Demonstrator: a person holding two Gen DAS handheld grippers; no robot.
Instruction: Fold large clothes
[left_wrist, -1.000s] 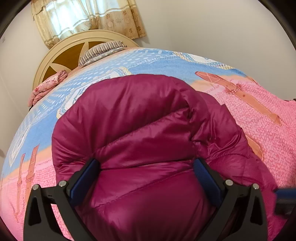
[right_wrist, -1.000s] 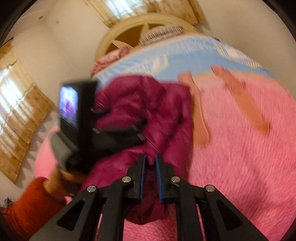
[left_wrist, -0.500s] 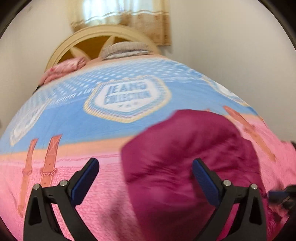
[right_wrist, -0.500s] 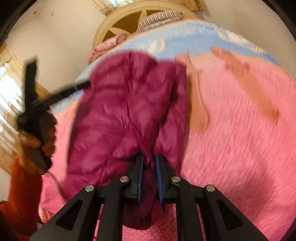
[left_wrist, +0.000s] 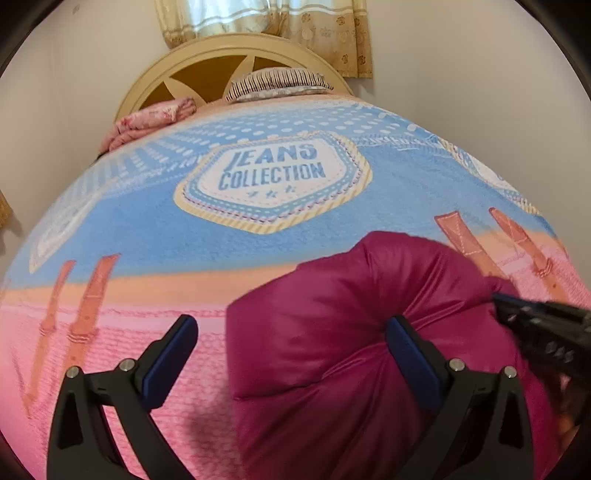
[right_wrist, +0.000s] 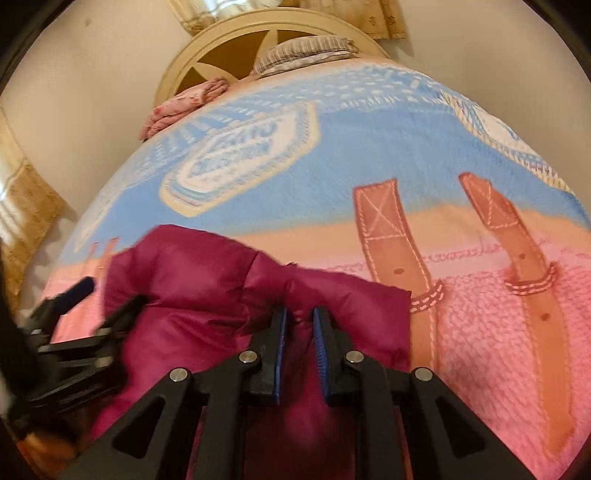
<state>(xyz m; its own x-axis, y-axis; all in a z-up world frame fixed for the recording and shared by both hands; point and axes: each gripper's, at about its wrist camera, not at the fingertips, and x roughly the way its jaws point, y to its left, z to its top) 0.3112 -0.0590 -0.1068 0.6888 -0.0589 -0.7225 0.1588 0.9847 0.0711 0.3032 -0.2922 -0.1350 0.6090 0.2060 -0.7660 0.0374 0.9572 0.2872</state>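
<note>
On the pink end of the bedspread (left_wrist: 110, 369), the magenta puffer jacket (left_wrist: 332, 332) is bunched, offset right of the wide-open left gripper (left_wrist: 291, 354); its near edge is pinched by the nearer right gripper (right_wrist: 299, 350).

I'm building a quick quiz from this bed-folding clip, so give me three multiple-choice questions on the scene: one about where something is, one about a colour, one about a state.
1. Where does the striped pillow lie?
A. against the headboard
B. on the jacket
C. on the floor

2. What colour is the puffer jacket?
A. navy
B. magenta
C. grey

3. How do the two tools stand?
A. both open
B. both shut
C. left tool open, right tool pinching the jacket

Answers: 1 A, the pillow sits at the bed's far end under the headboard. 2 B, the quilted fabric is deep magenta on the pink and blue blanket. 3 C, the left fingers are spread wide; the right ones are nearly closed with jacket fabric between them.
</note>
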